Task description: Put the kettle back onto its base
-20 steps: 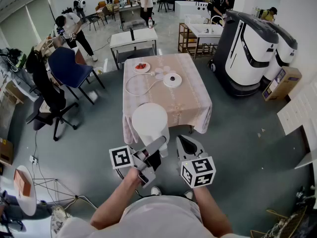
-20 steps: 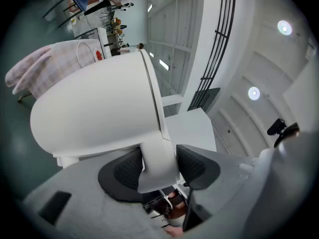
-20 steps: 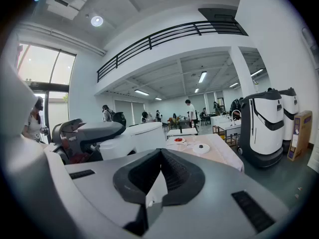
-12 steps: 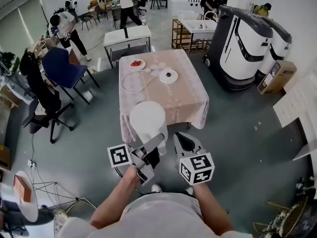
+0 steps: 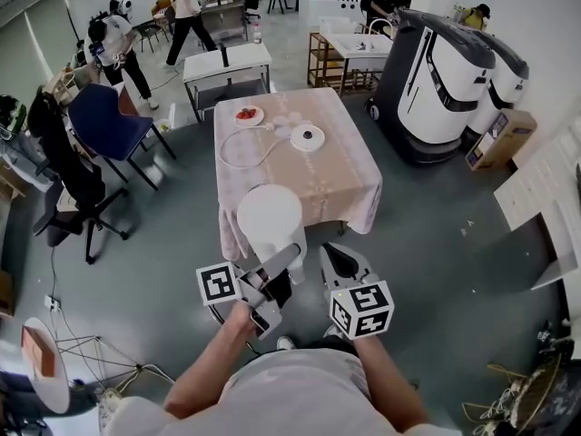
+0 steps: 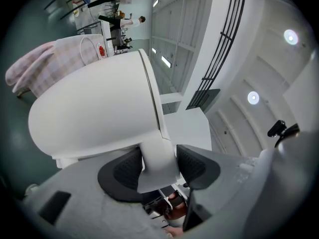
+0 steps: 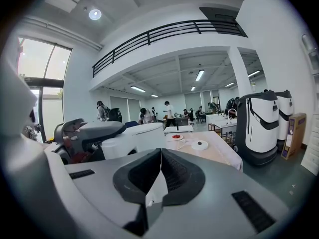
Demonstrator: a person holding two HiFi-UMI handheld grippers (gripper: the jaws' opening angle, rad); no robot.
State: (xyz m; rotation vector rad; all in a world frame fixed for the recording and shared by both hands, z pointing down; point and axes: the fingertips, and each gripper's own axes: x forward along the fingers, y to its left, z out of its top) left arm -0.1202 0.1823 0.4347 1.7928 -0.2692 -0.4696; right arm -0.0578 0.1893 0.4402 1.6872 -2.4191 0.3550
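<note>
You're standing in an open robotics lab hall. Big white robot units (image 5: 440, 75) beside your table (image 5: 336, 180), workbenches (image 5: 227, 64), office chairs (image 5: 109, 121), mezzanine railing (image 7: 164, 31) overhead.

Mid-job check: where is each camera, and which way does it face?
Head view: on the person's head, facing steeply down; forearms, left gripper, right gripper, table.
Left gripper view: on the left gripper, facing along its jaws, clamped on the kettle handle.
Right gripper view: on the right gripper, facing the table over shut, empty jaws.
Shared: head and right gripper views both show the base on the table.
</note>
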